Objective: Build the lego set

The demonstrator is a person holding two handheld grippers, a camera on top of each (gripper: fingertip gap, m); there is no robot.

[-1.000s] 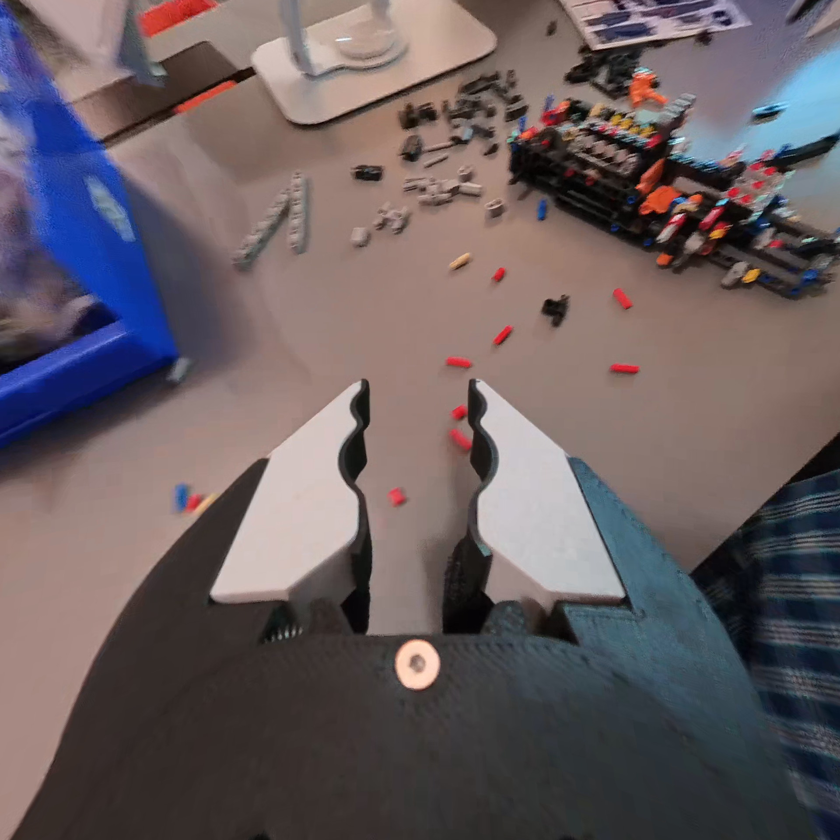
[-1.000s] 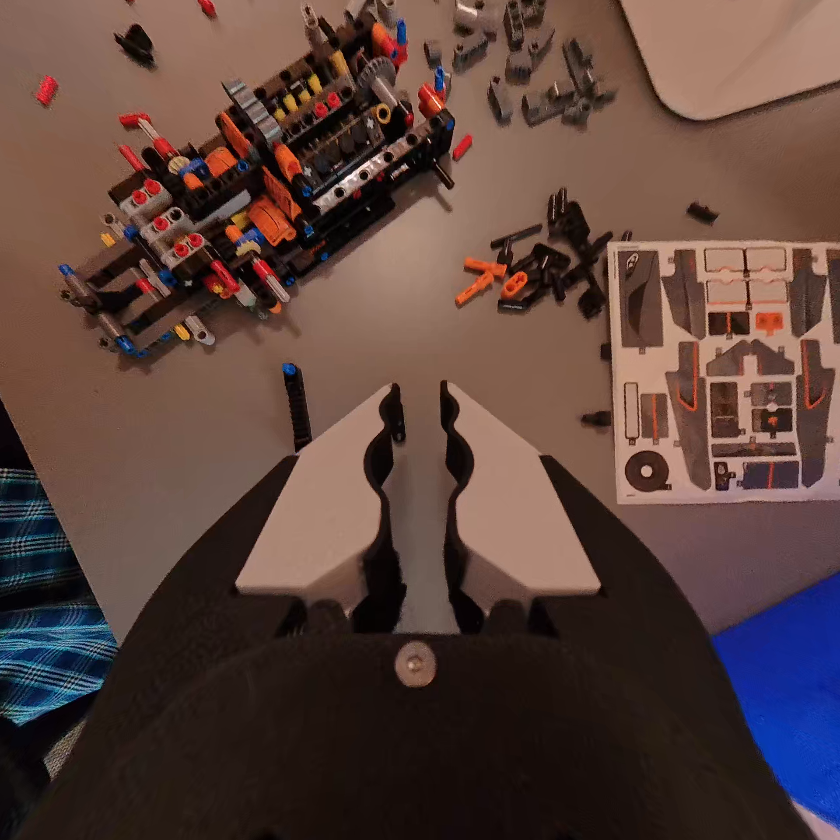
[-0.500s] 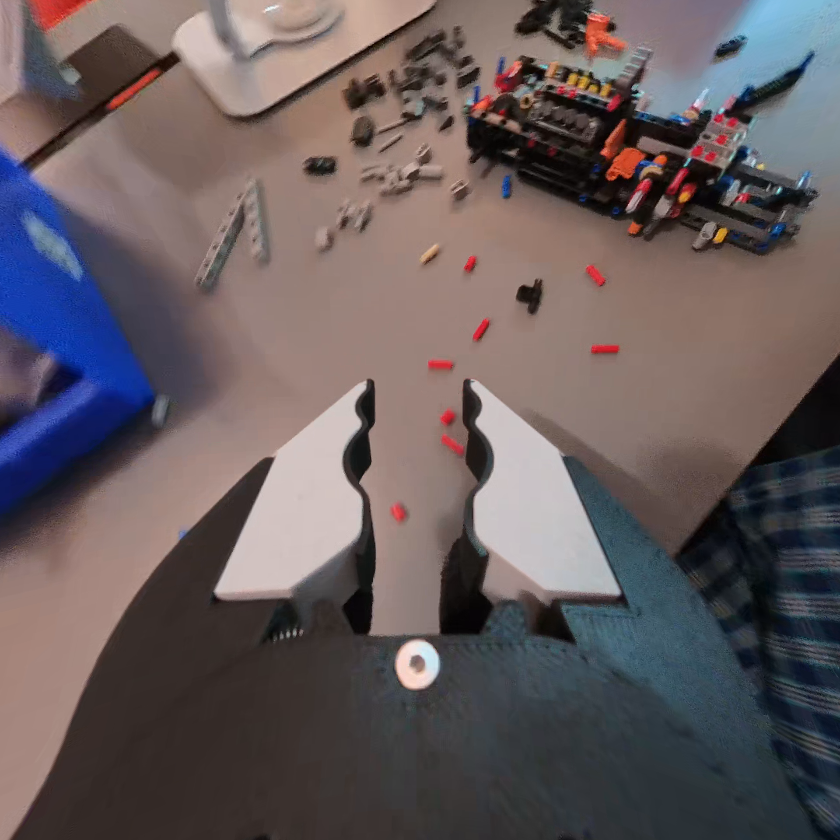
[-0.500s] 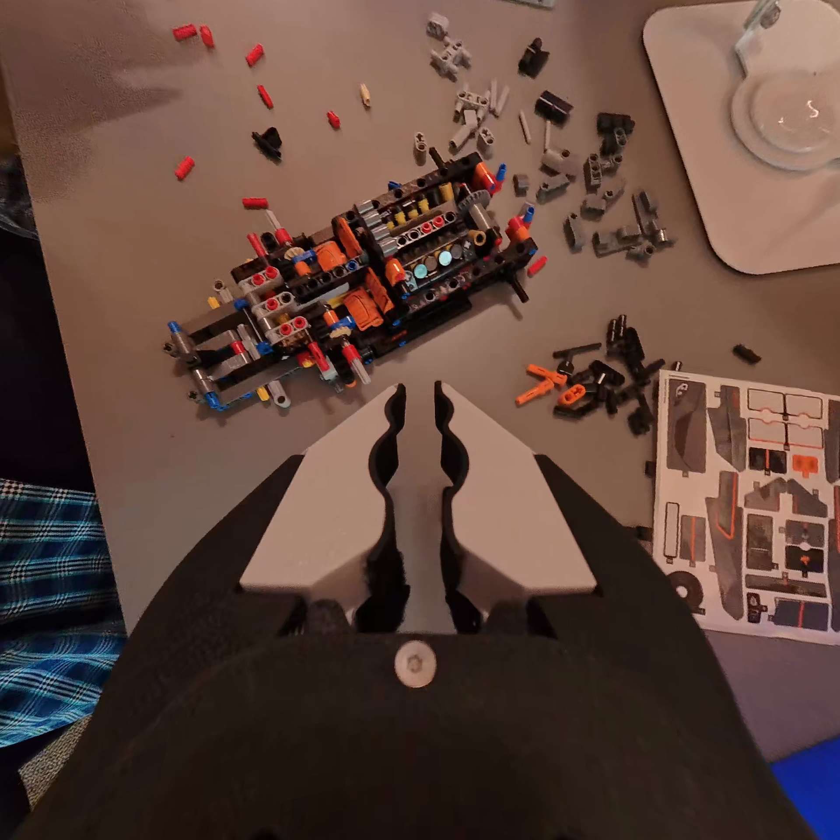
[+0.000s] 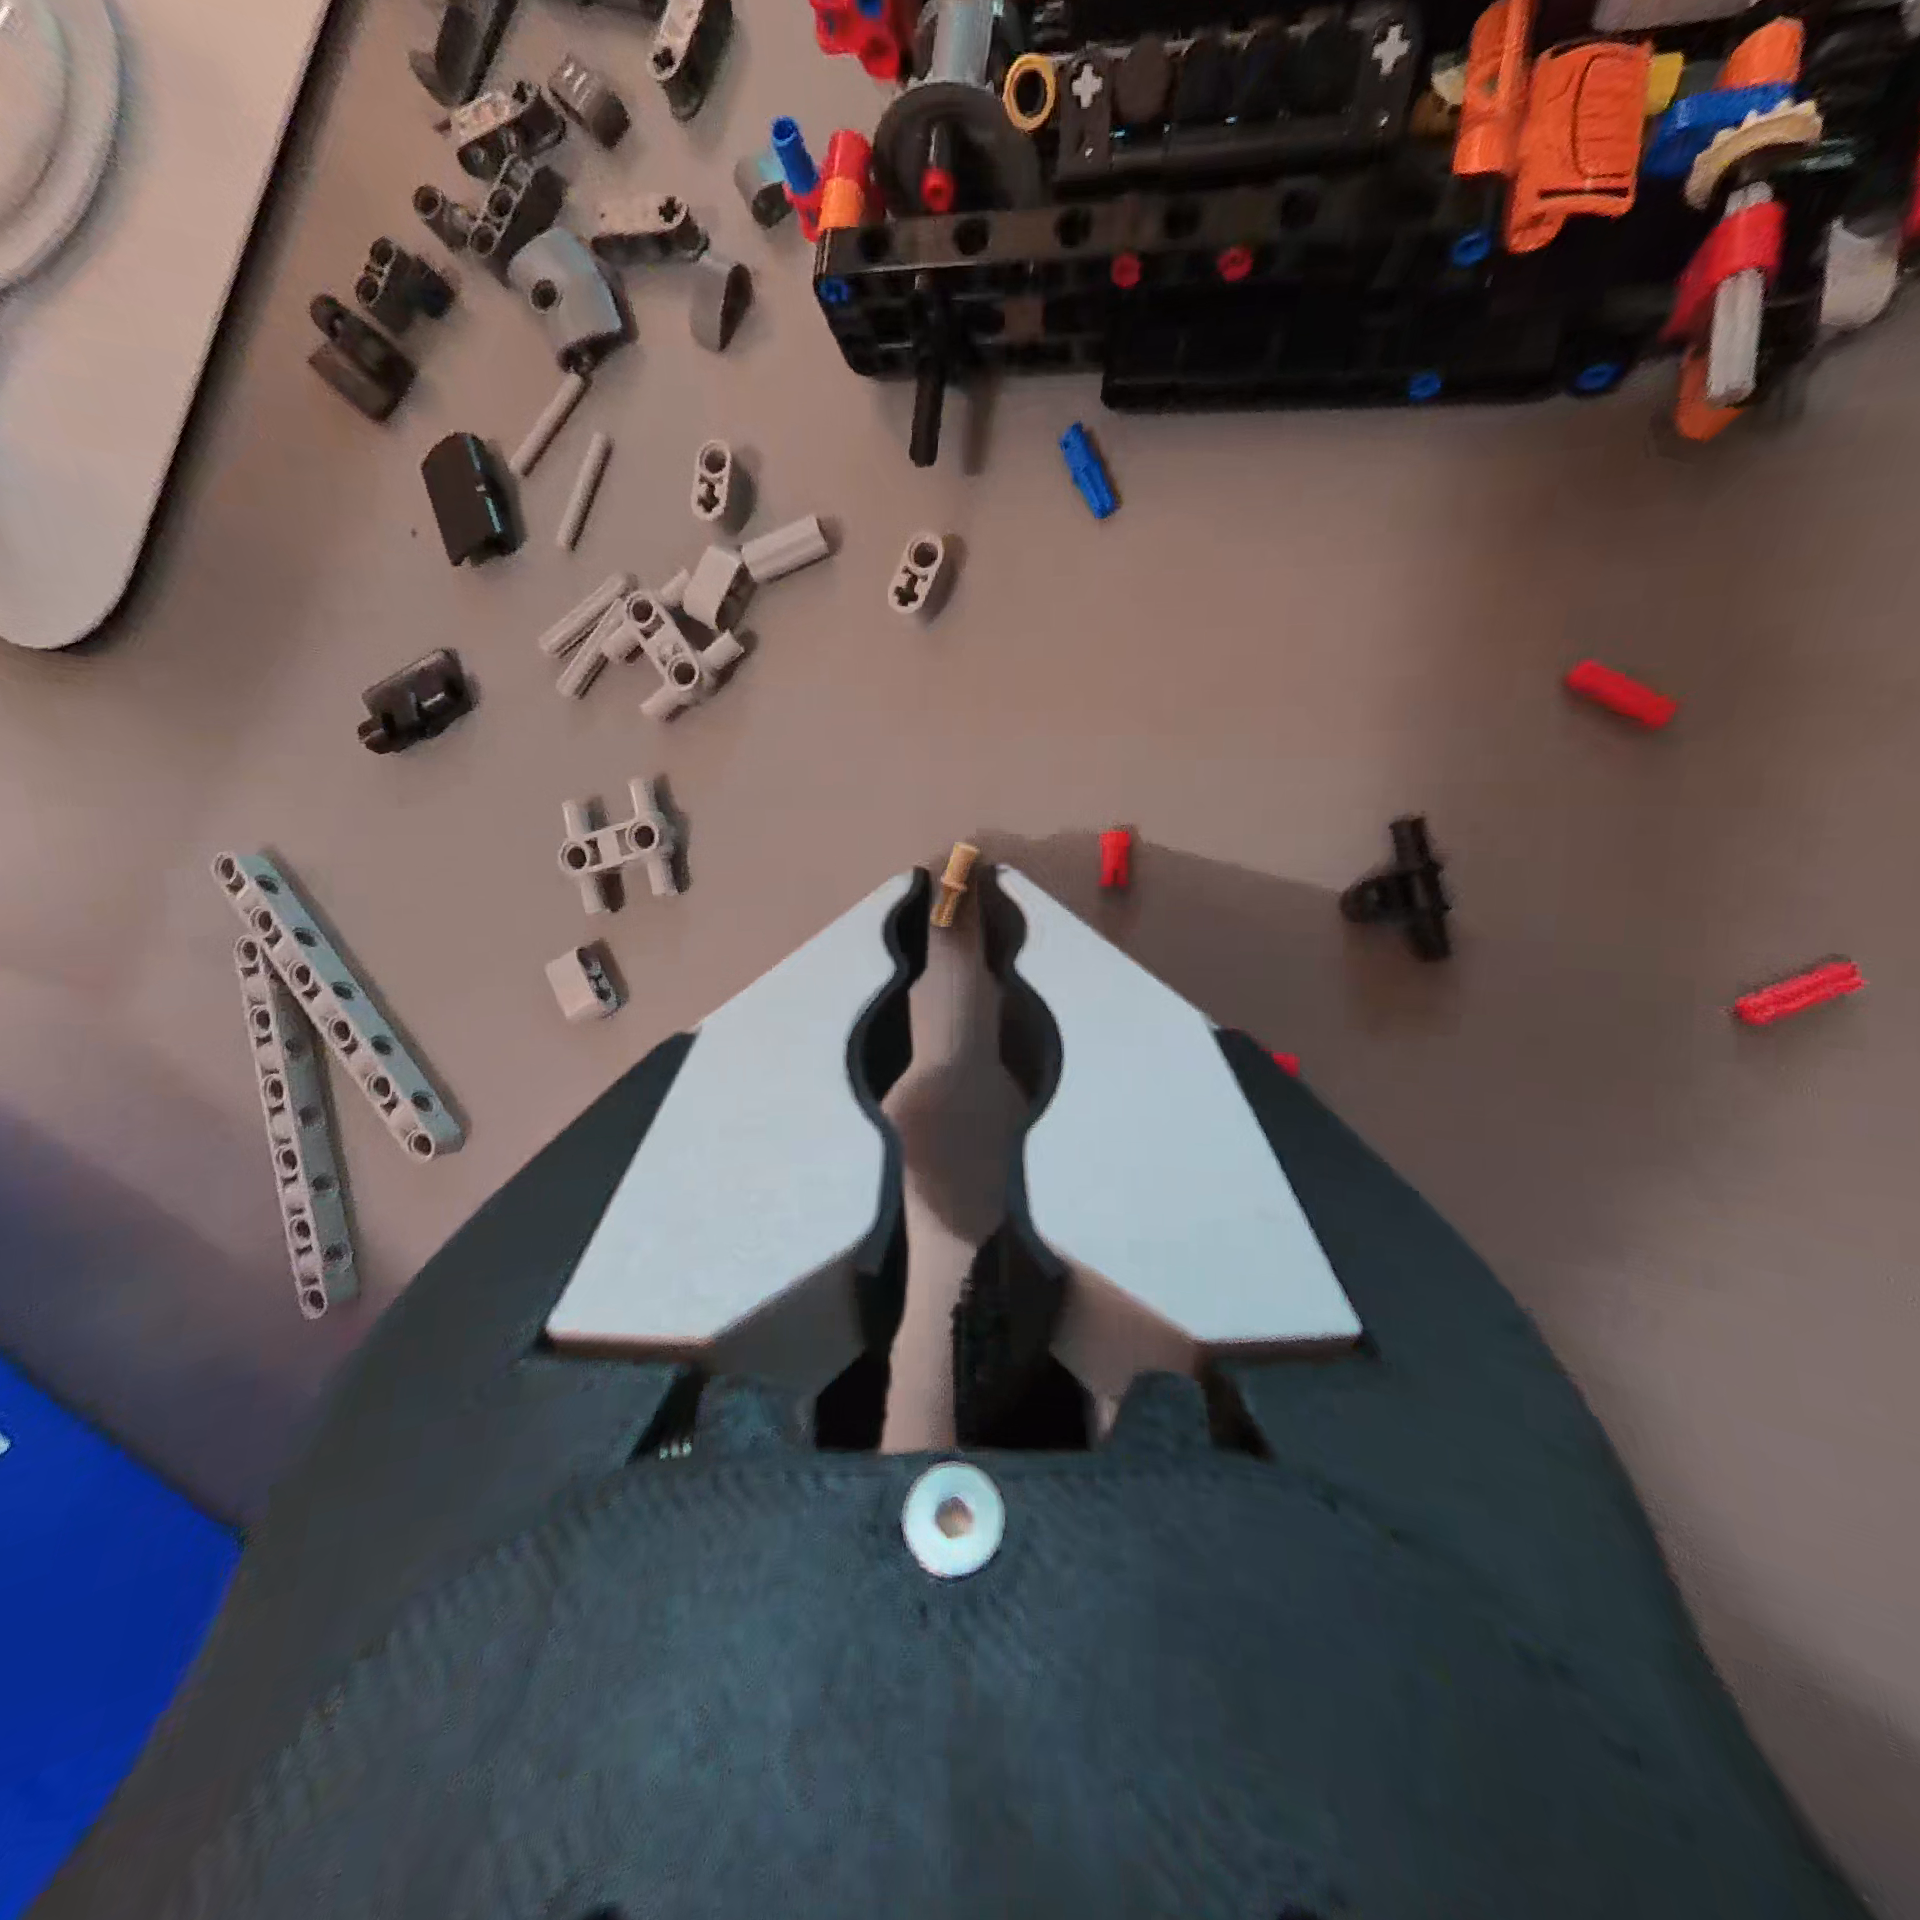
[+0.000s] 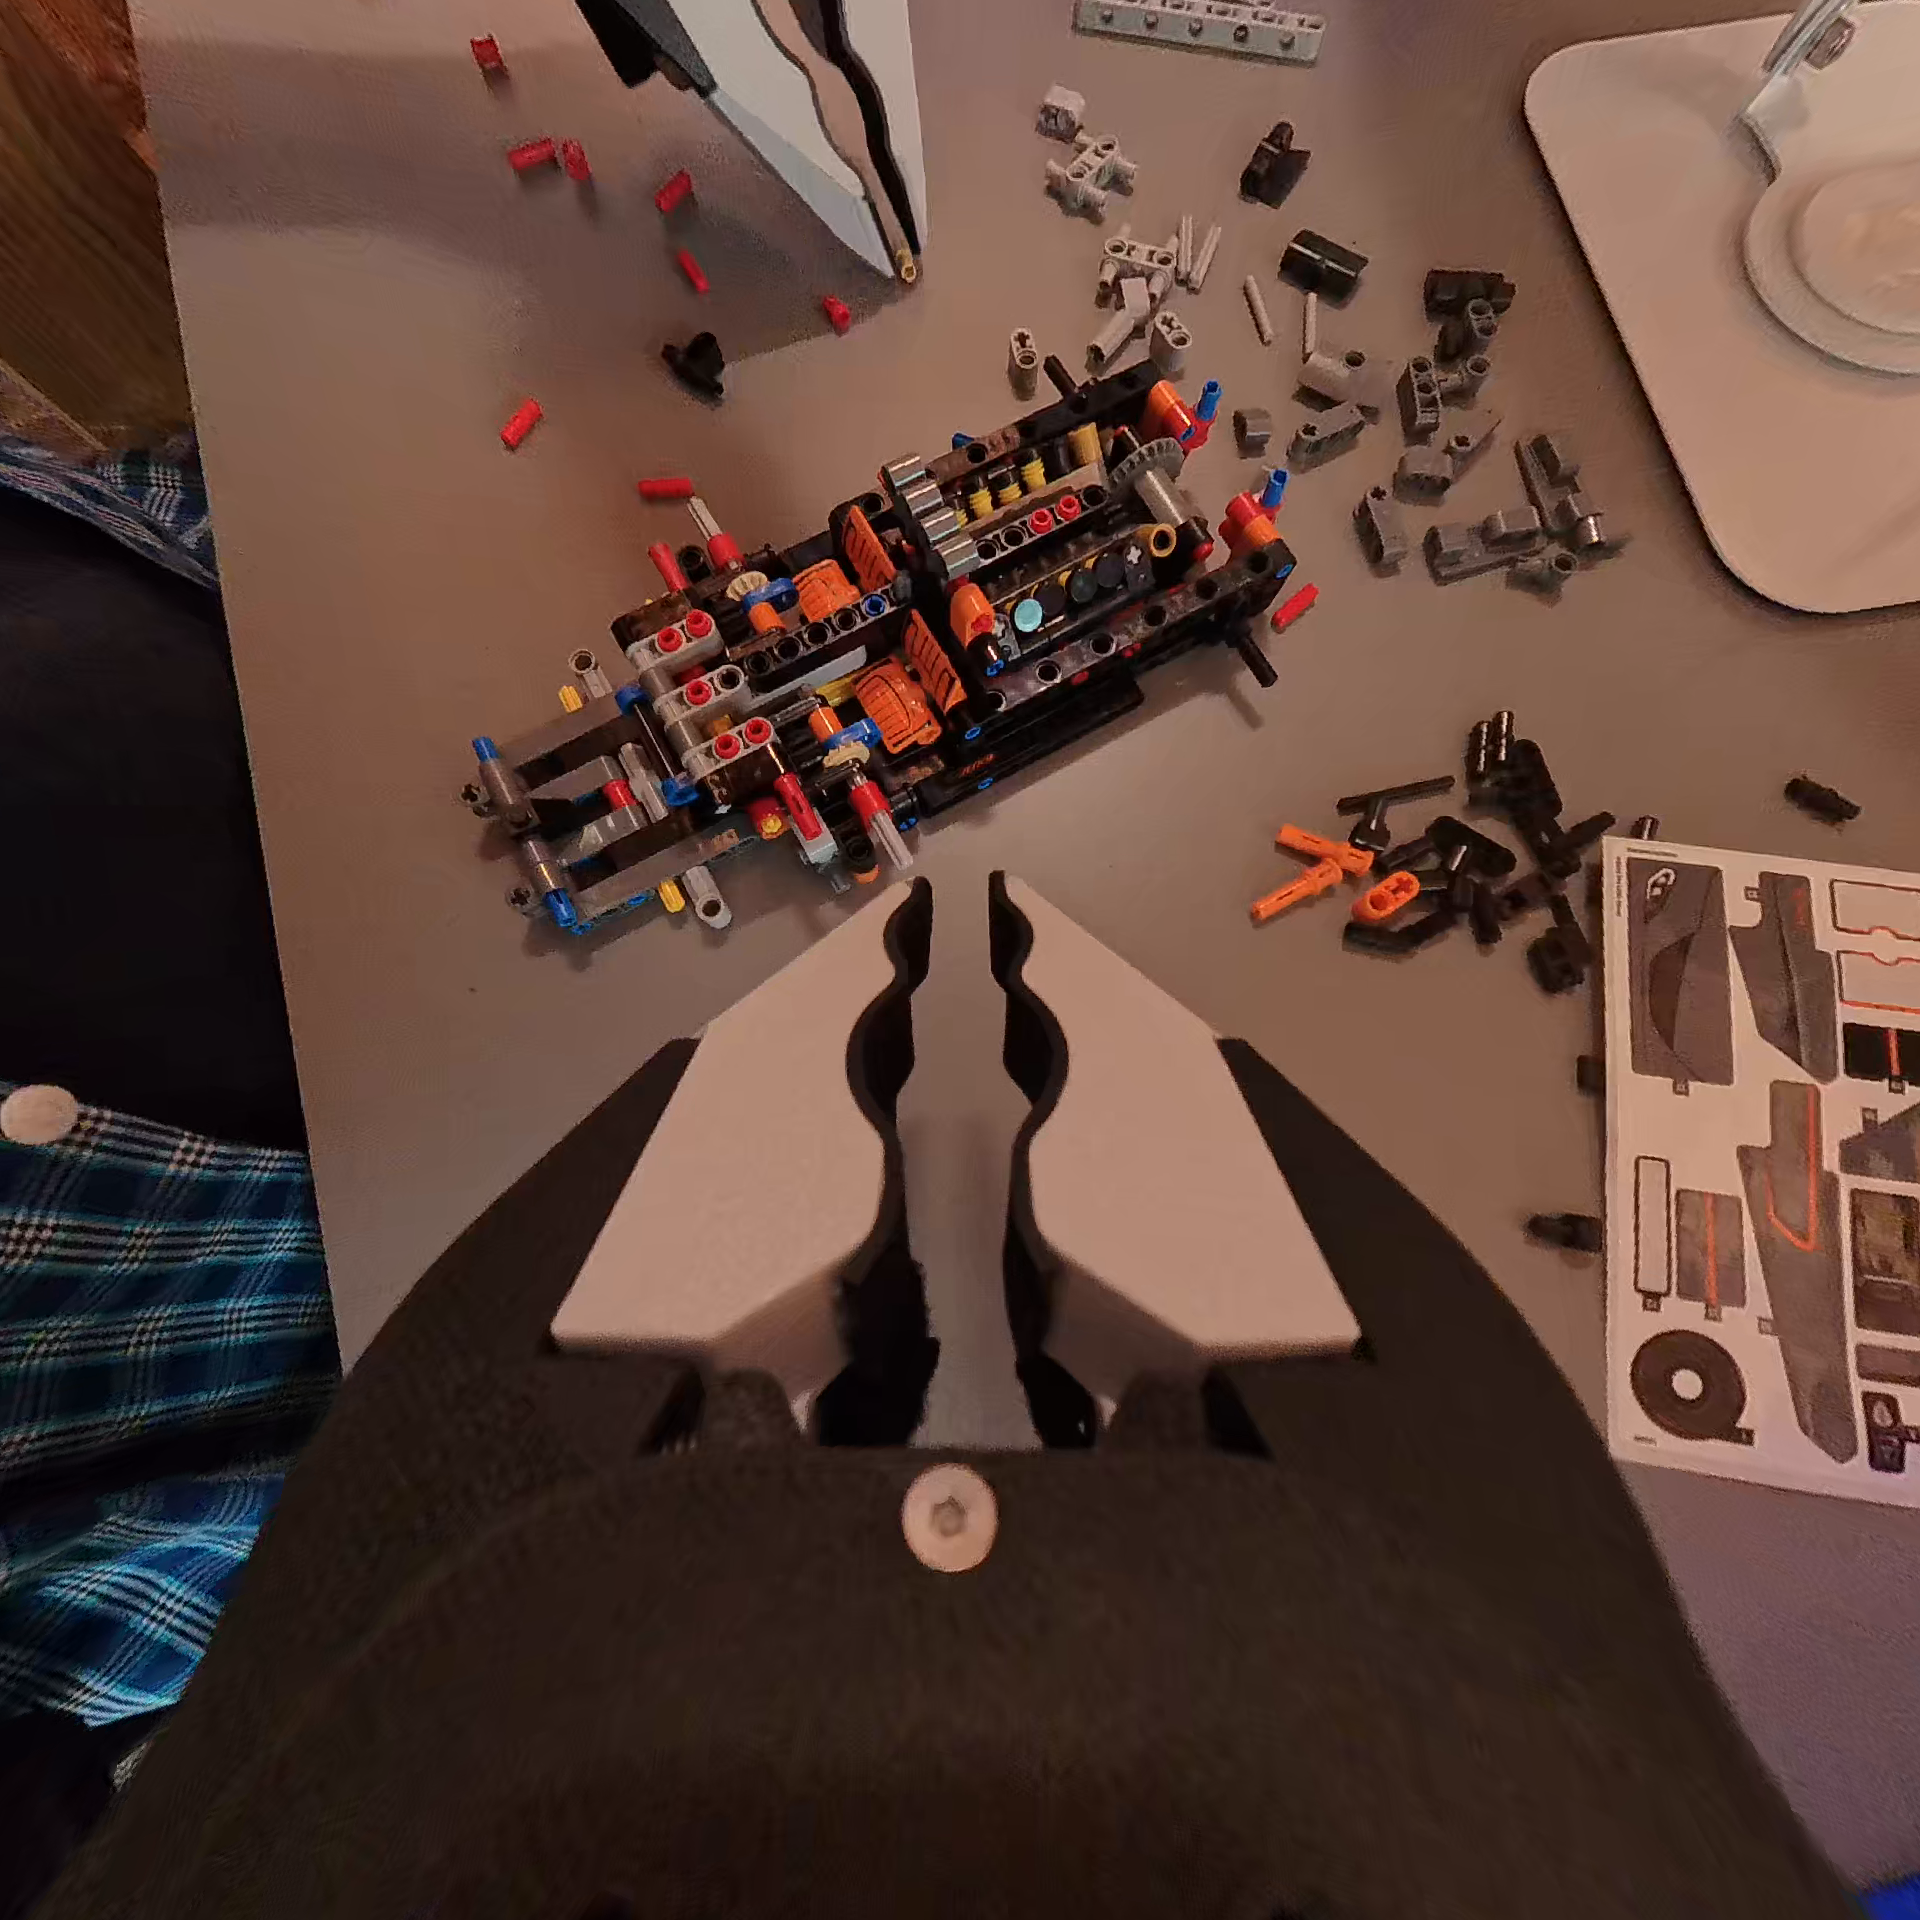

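Left wrist view: the left gripper point(image 5: 956, 883) is seen low over the grey table point(image 5: 1299, 644), its jaws narrowed with a tan pin point(image 5: 955, 885) lying between the tips; whether the pin is clamped cannot be told. Bare table is seen right of the tips, broken only by a black connector point(image 5: 1403, 894) and scattered red pins point(image 5: 1619, 694). To the left lie two grey beams point(image 5: 312, 1060) and a loose group of grey parts point(image 5: 649, 634). The half-built lego chassis point(image 5: 1299, 239) fills the upper right, well apart from the tips. A white stand base point(image 5: 125, 312) takes the upper left corner, and a blue bin point(image 5: 73, 1621) shows at the lower left edge; its contents are out of sight.

Right wrist view: the right gripper point(image 6: 958, 888) is held above the table with nothing in it, its jaws narrowly parted. The chassis point(image 6: 883, 644) lies just beyond its tips, skewed to the table edge point(image 6: 260, 831) that runs down the left side beside a plaid sleeve point(image 6: 135, 1351). A sticker sheet point(image 6: 1766, 1143) lies at the right, black and orange parts point(image 6: 1455, 862) beside it. The left gripper point(image 6: 902, 265) is seen at the top with the pin at its tips. A strip of open table is left between chassis and sheet.
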